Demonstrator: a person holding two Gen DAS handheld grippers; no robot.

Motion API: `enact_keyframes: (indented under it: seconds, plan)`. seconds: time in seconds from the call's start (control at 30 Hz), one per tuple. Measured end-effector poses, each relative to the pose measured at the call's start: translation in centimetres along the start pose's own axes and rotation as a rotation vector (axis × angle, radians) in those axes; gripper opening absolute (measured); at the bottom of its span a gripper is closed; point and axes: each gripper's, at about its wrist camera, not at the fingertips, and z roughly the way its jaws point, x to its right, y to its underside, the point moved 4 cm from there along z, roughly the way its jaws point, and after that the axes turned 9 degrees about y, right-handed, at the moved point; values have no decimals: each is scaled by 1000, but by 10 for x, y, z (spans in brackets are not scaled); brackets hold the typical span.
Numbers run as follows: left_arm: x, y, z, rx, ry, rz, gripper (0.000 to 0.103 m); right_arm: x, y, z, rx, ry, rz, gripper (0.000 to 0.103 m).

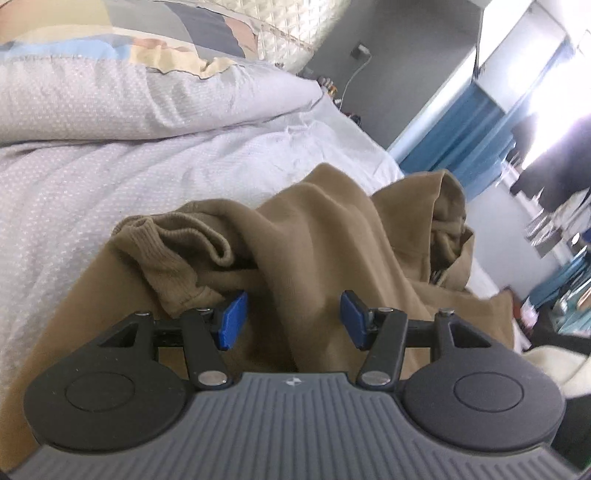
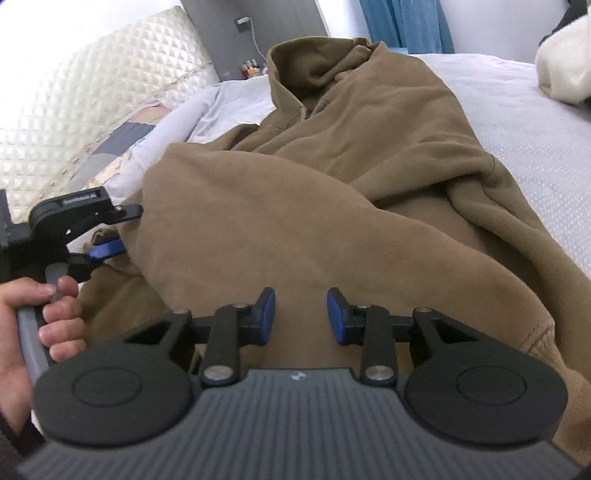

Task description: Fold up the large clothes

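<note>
A large brown hoodie (image 2: 332, 177) lies crumpled on the bed, its hood (image 2: 317, 62) toward the headboard. A ribbed cuff (image 1: 162, 254) of one sleeve is bunched just left of my left gripper (image 1: 293, 319). That gripper stands open over the hoodie (image 1: 317, 229); a raised fold runs between its blue pads (image 1: 232, 321), and they do not visibly press on it. In the right wrist view the left gripper (image 2: 125, 230) sits at the garment's left edge, held by a hand (image 2: 55, 317). My right gripper (image 2: 301, 314) hovers open over the hoodie's lower body, nothing pinched.
The bed has a pale dotted sheet (image 1: 110, 177) with a pillow (image 1: 129, 96) and a patchwork quilt (image 1: 166, 33) by the quilted headboard (image 2: 92, 88). A white fluffy item (image 2: 561, 62) lies at the far right. Blue curtains (image 1: 450, 133) and clutter stand beyond the bed.
</note>
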Motion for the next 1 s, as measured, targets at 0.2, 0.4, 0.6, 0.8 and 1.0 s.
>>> enact_keyframes:
  seconds: [0.2,0.4,0.6,0.8,1.0]
  plan:
    - [19,-14,16,-28,14,85,36,-5,-6,2,16,-65,30,35]
    - [27,-37,20,-8,-79,118,12,-16,-8,6,33,-53,-50,35]
    - [11,-80,17,65,-172,72,12,-28,-7,0,53,-81,-108,36]
    - [-27,-105,40,63,-278,-8,12,-35,1,7,21,-15,-183,32]
    - [-49,-101,73,13,-389,51,12,-31,4,24,-35,-53,-148,31]
